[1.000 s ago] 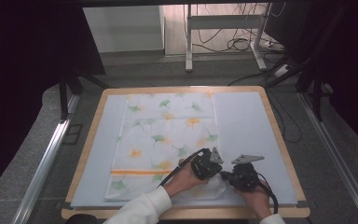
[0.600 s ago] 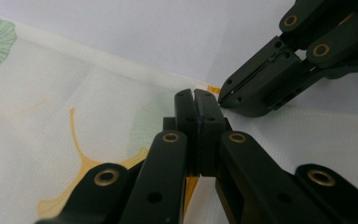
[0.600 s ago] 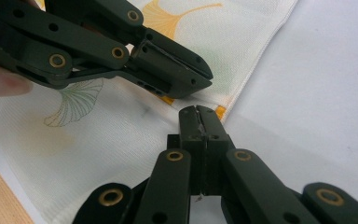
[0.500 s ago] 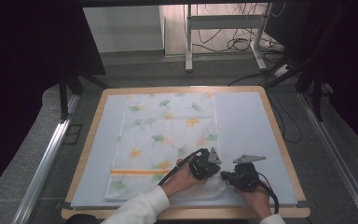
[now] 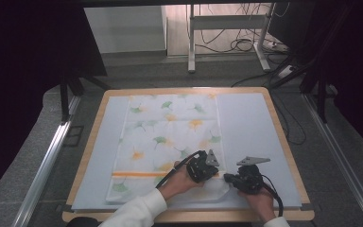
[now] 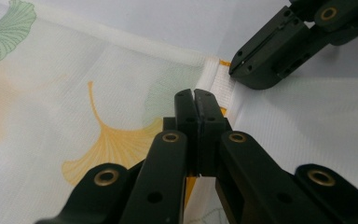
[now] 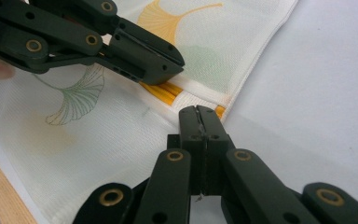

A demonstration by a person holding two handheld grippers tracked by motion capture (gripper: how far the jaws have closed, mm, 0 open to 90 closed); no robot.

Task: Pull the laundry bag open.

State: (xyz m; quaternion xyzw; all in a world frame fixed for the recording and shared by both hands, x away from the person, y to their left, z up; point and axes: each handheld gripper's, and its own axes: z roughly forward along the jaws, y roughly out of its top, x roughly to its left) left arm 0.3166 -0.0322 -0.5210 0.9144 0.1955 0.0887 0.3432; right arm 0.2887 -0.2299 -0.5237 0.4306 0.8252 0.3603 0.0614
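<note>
A white cloth point(image 5: 170, 137) printed with green and orange ginkgo leaves lies spread on a pale mat point(image 5: 250, 127). An orange stripe crosses it near the front. Both grippers meet at its front right corner, where the hem is doubled over. My left gripper point(image 5: 216, 174) point(image 6: 196, 95) is shut, its tips against the white hem point(image 6: 216, 81). My right gripper point(image 5: 227, 178) point(image 7: 198, 112) is shut too, its tips at the cloth's edge beside the orange stripe point(image 7: 168, 93). The frames leave unclear whether either one pinches fabric. The two pairs of jaws lie close, tip facing tip.
The mat lies on a table with a wooden rim point(image 5: 208, 216). Bare mat stretches to the right of the cloth. Metal rails point(image 5: 45, 165) run along both sides of the table. Behind it stand a desk frame and floor cables point(image 5: 238, 45).
</note>
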